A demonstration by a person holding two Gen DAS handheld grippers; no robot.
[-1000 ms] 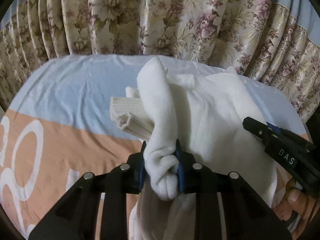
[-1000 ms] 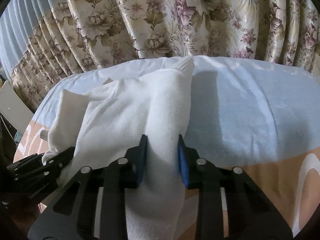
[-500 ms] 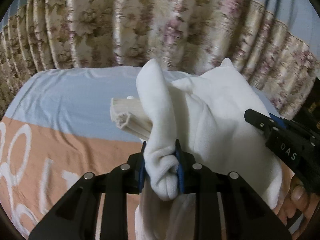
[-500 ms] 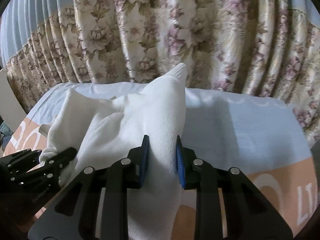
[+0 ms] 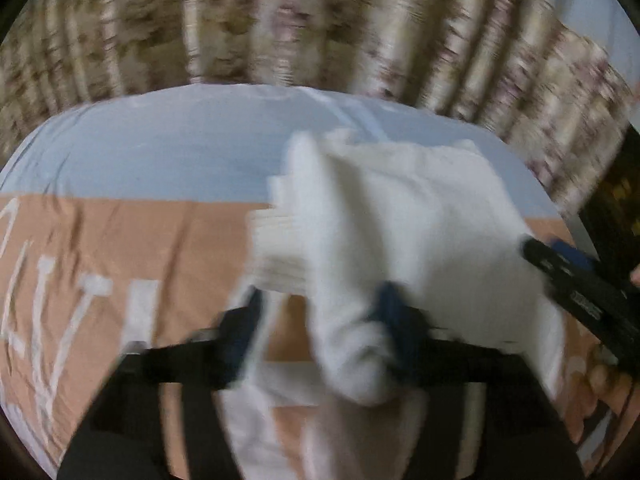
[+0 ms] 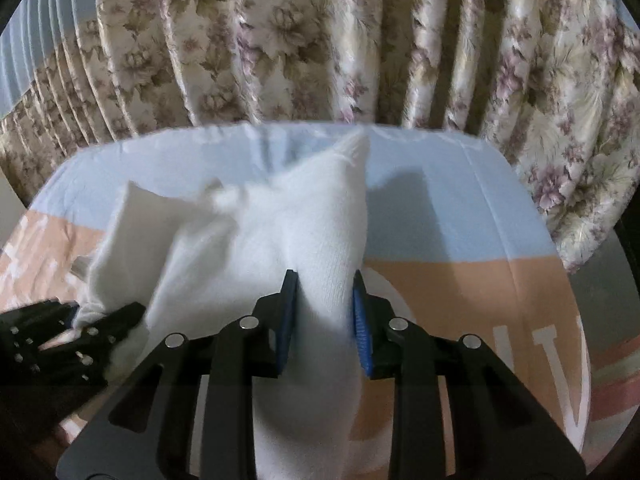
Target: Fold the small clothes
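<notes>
Motion blur smears the whole left wrist view: the left claw (image 5: 320, 320) and floral curtain (image 5: 320, 20) lose their edges. The white garment (image 6: 320, 240) runs off the right wrist view's bottom edge.

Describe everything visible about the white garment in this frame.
The white garment looks like soft, fleecy knit, with a ribbed cuff on one side. It is bunched and lifted over the blue-and-peach bedsheet. The right gripper pinches one fold; the left gripper, blurred, appears open around another.
</notes>
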